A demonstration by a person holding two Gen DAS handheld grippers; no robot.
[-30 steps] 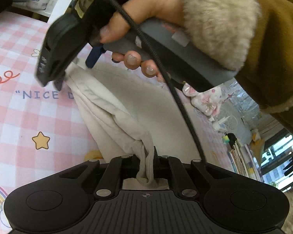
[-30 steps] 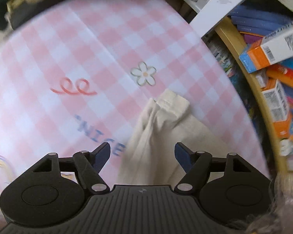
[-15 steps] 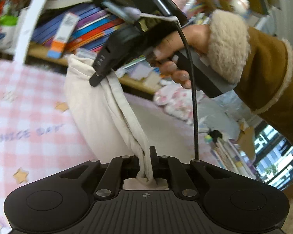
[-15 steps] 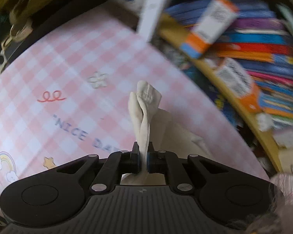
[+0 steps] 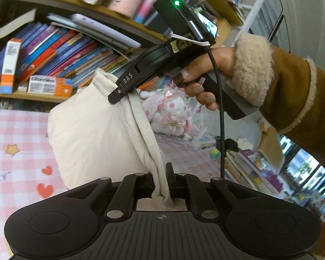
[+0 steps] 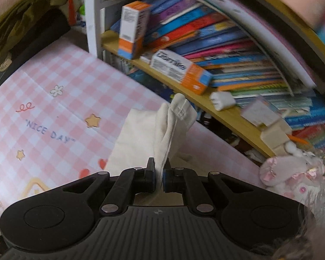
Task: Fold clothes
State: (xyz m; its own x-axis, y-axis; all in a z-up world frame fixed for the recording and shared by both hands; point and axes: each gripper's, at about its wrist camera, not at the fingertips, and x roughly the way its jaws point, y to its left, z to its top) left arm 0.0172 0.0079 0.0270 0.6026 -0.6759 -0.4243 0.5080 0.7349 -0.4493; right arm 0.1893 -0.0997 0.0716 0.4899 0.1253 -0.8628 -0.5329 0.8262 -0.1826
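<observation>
**Now lifting the cream garment by two corners: keep it taut and level**

Now I have the cream garment (image 5: 93, 134) off the pink checked mat (image 5: 15, 143), hanging between my two grippers in front of the bookshelf (image 6: 231, 112). My left gripper (image 5: 162, 186) is pressed together on a bunched, twisted strip of the cloth, and my right gripper (image 6: 160, 173) is pinching another hemmed edge, its stitched corner standing up above the jaws. In the left view the right gripper shows from the side, held in my right hand (image 5: 205, 73), with the fabric draped down from its tip toward my left.

I judge that this step is the lift that lets the piece hang open before I lay it down for a fold. To do it well I should draw my hands apart until the edge between them runs straight, since right now the cloth near my left gripper looks roped rather than flat. I should keep both grips at the same height so the lower part hangs evenly, and give it a small shake if the body stays bunched. The plush toy (image 6: 292, 173) and the boxes (image 6: 179, 71) on the shelf are near, so I would keep the swing over the mat. Both pinches are on thin folds near the edge, so I would avoid jerking, or a corner may slip out.
</observation>
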